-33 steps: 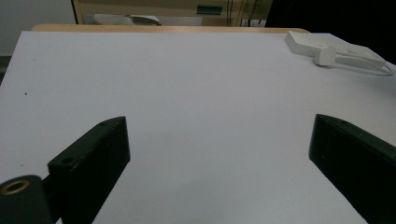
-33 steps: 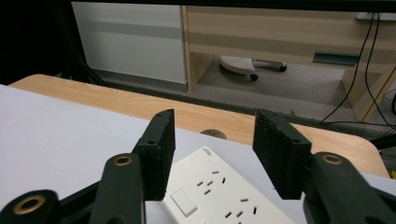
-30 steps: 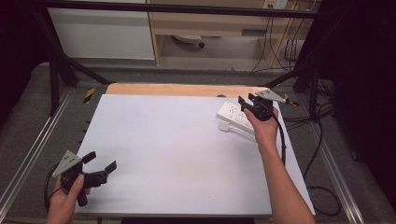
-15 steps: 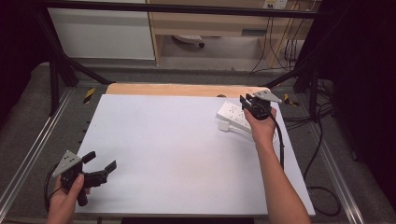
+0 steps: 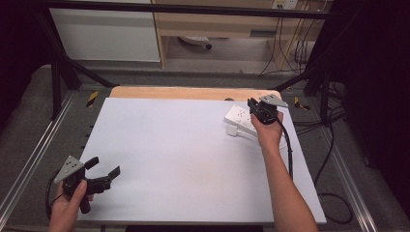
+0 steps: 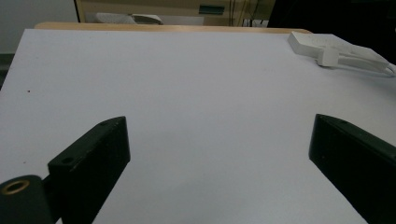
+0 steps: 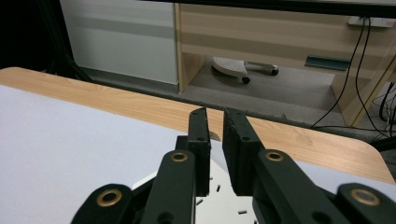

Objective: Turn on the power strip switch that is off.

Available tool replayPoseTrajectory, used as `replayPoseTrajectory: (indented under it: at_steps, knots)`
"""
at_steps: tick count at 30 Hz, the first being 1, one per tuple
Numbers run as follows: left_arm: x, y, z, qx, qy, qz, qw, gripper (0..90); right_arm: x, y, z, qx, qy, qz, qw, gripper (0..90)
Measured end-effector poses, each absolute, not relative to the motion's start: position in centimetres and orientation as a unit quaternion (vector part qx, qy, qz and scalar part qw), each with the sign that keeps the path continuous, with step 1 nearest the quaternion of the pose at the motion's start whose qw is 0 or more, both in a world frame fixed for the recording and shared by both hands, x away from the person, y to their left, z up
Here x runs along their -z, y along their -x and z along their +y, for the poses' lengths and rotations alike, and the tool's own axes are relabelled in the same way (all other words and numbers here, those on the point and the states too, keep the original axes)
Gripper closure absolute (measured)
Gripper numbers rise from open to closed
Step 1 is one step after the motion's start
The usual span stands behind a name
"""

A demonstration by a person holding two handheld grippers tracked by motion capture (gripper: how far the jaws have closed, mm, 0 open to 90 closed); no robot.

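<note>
Hovering right gripper [image 5: 252,107] with jaws nearly clenched, nothing visibly between them, over white power strip [image 5: 240,116] at table [image 5: 174,145] far-right corner, left gripper [image 5: 102,171] released and idle near-left, apparently just starting, nothing grasped yet.

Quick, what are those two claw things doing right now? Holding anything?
Left gripper: open, jaws wide apart, holding nothing.
Right gripper: jaws nearly shut with nothing between them, above the white power strip.
</note>
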State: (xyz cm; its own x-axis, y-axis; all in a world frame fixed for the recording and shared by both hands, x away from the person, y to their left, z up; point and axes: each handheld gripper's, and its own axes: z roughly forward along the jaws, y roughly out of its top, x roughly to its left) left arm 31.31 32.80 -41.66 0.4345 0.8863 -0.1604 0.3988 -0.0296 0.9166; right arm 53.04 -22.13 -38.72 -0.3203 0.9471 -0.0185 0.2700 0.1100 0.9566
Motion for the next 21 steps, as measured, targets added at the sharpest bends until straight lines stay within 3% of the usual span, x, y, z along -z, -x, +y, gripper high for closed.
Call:
replayPoseTrajectory:
  at_steps: [21]
  knots:
    - [41.7, -31.4, 32.9, -0.238, -0.676, 0.477, 0.508, 5.3, 40.1, -53.8, -21.3, -0.476, -0.46, 0.667, 0.342, 90.0]
